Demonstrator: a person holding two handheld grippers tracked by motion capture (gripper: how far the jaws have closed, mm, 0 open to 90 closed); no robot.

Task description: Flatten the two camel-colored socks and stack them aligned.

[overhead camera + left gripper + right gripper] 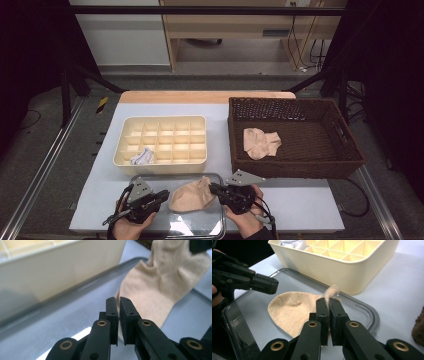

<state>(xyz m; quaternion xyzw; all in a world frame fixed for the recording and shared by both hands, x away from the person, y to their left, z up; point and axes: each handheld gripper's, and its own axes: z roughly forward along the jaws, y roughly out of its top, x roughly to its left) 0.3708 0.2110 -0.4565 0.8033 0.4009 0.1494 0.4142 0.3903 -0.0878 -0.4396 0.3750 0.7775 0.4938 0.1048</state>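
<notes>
The right gripper (329, 302) has its jaws pinched together on a fold of the beige sock (294, 312), gripping it at the edge nearest the cream tray. The left gripper (119, 301) has its jaws almost closed, with a thin slit between them; whether they pinch the sock's edge cannot be told, though the cloth lies right against and behind their tips. In the high view the sock (191, 195) sits between the two grippers, left gripper (161, 196) on one side and right gripper (214, 189) on the other, spread flat on a clear plastic lid (200, 227) on the table's near edge.

Just beyond the lid stands a cream divided tray (165, 162) with many small compartments; one near-left compartment holds a white rolled sock (141, 157). To the right sits a brown wicker basket (300, 167) holding one more beige sock (261, 142), crumpled on its floor.

In all: two beige socks, one white one, one tray, one basket, one lid.
</notes>
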